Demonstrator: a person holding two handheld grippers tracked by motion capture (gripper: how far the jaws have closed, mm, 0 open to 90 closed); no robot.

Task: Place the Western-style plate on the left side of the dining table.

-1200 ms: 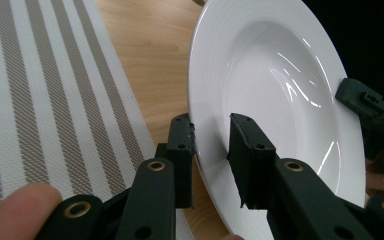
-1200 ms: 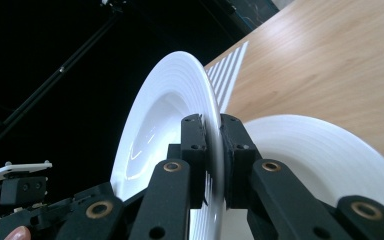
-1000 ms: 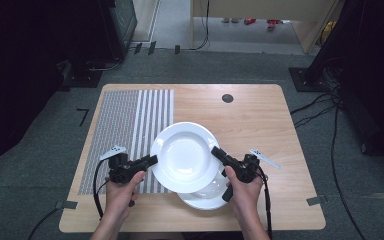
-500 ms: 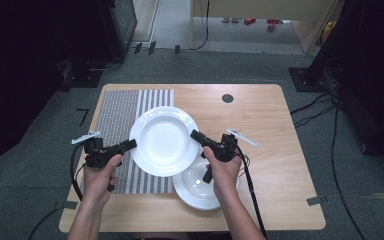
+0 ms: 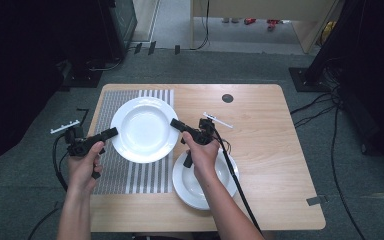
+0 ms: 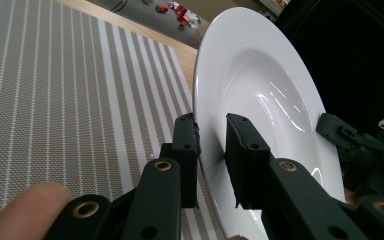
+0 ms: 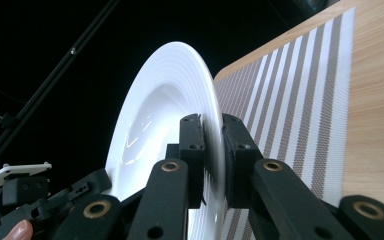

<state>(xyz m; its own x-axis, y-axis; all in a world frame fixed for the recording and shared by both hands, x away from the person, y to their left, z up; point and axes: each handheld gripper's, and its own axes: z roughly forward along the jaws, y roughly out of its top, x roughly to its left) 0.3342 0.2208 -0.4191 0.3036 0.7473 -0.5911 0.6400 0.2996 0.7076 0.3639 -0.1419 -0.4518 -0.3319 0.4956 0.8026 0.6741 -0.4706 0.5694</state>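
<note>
Both forearms reach forward, left claw [image 5: 111,133] and right claw [image 5: 176,123] each clamping opposite rims of the white plate [image 5: 144,129]

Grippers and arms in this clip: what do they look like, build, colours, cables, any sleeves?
Both the left gripper and right gripper are black, with two flat rectangular jaws on hinged links fastened by brass-coloured rivets. Each carries a small white plate on top and trails a black cable. The person's forearms are bare, with no sleeves or gloves.
</note>
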